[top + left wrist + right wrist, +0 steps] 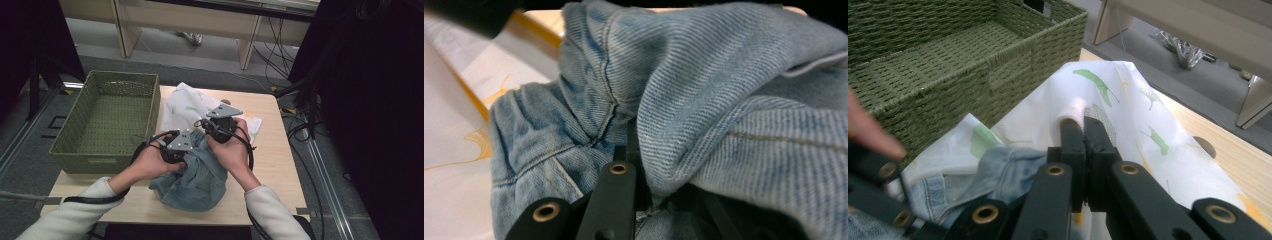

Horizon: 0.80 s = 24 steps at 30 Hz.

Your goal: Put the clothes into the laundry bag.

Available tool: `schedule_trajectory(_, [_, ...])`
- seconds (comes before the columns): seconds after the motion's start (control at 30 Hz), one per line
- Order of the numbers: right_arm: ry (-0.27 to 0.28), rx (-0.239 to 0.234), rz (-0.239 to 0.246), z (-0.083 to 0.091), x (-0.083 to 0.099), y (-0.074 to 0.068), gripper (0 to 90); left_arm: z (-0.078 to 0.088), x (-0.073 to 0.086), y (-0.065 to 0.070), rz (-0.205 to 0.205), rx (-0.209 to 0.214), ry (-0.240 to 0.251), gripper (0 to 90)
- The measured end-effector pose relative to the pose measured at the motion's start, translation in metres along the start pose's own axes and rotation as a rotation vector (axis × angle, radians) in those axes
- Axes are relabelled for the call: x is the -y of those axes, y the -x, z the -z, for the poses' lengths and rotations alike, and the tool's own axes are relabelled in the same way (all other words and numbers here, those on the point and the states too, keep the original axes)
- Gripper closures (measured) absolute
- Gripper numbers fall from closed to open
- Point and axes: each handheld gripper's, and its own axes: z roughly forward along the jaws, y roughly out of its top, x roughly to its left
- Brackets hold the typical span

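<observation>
Blue denim garment (197, 175) bunched near the front edge of the wooden table (272, 165), just right of the green woven basket (107, 117). Left gripper (175, 147) at the garment's left upper edge, pinching a fold of the denim; in the left gripper view, jaws nearly together with denim (704, 100) wrapped over and around them. Right gripper (222, 122) at the garment's far side, away from the basket's long wall, jaws pressed together; in the right gripper view, tips (1083, 132) set against the white cloth (1128, 115), though hard to tell whether any cloth is caught between them. White cloth (192, 107) printed with green leaves and yellow lines, lying beyond the denim, partly under it, touching the basket's right wall. Basket (948, 60) on the table's left part, hanging slightly over the left edge.

Table light wood, with a round hole (1204, 146) right of the white cloth. Grey floor around, black cables (305, 135) to the right, pale furniture legs (247, 47) behind the basket.

Denim light, washed, with orange-tan stitching along the seams, crumpled into a rounded heap with several folds.
</observation>
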Motion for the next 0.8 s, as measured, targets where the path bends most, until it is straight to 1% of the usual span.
schedule_trajectory(0.03, [0.003, 0.003, 0.001, 0.000, 0.000, 0.001, 90.0, 0.000, 0.000, -0.002, 0.009, -0.006, -0.002, 82.4])
schedule_trajectory(0.07, [0.005, 0.005, -0.001, 0.001, 0.000, 0.001, 90.0, -0.002, 0.001, -0.006, 0.027, -0.011, -0.005, 82.4])
schedule_trajectory(0.13, [0.004, 0.002, -0.007, 0.001, 0.000, 0.002, 90.0, -0.004, 0.003, -0.012, 0.059, -0.006, -0.011, 82.2])
schedule_trajectory(0.17, [0.002, 0.002, -0.005, 0.001, 0.000, 0.002, 90.0, -0.006, 0.003, -0.015, 0.072, -0.017, -0.010, 82.1])
schedule_trajectory(0.2, [0.002, 0.001, 0.002, 0.002, 0.000, 0.002, 90.0, -0.006, 0.004, -0.017, 0.079, -0.037, -0.021, 82.1])
schedule_trajectory(0.27, [0.000, 0.002, 0.004, 0.002, 0.000, 0.003, 90.0, -0.005, 0.004, -0.019, 0.076, -0.100, -0.046, 82.2])
schedule_trajectory(0.3, [-0.001, 0.000, 0.001, 0.003, 0.000, 0.004, 90.0, -0.004, 0.005, -0.019, 0.092, -0.124, -0.045, 82.3])
schedule_trajectory(0.33, [-0.001, 0.005, 0.004, 0.004, 0.000, 0.005, 90.0, -0.002, 0.005, -0.020, 0.103, -0.136, -0.048, 82.4])
schedule_trajectory(0.4, [0.002, 0.004, -0.003, 0.006, -0.001, 0.007, 90.0, 0.002, 0.006, -0.021, 0.127, -0.189, -0.040, 82.5])
schedule_trajectory(0.43, [0.005, 0.001, -0.008, 0.008, -0.002, 0.008, 90.0, 0.005, 0.006, -0.023, 0.137, -0.217, -0.045, 82.5])
schedule_trajectory(0.47, [0.008, 0.003, -0.001, 0.010, -0.003, 0.008, 90.0, 0.007, 0.006, -0.025, 0.150, -0.242, -0.038, 82.5])
schedule_trajectory(0.5, [0.013, 0.000, 0.001, 0.011, -0.004, 0.008, 90.0, 0.008, 0.006, -0.027, 0.166, -0.253, -0.029, 82.6])
schedule_trajectory(0.53, [0.013, -0.001, 0.005, 0.012, -0.004, 0.007, 90.0, 0.010, 0.006, -0.027, 0.174, -0.260, -0.026, 82.6])
schedule_trajectory(0.57, [0.012, -0.008, 0.004, 0.011, -0.005, 0.006, 90.0, 0.010, 0.005, -0.027, 0.173, -0.269, -0.023, 82.5])
schedule_trajectory(0.6, [0.013, -0.005, 0.013, 0.011, -0.005, 0.005, 90.0, 0.010, 0.005, -0.026, 0.171, -0.275, -0.022, 82.6])
schedule_trajectory(0.63, [0.014, -0.010, 0.009, 0.011, -0.005, 0.004, 90.0, 0.009, 0.004, -0.026, 0.170, -0.280, -0.021, 82.6])
schedule_trajectory(0.73, [0.012, -0.013, 0.018, 0.011, -0.006, 0.002, 90.0, 0.007, 0.002, -0.024, 0.161, -0.305, -0.036, 82.5])
schedule_trajectory(0.8, [0.012, -0.013, 0.012, 0.011, -0.006, 0.002, 90.0, 0.005, 0.001, -0.025, 0.167, -0.310, -0.042, 82.5])
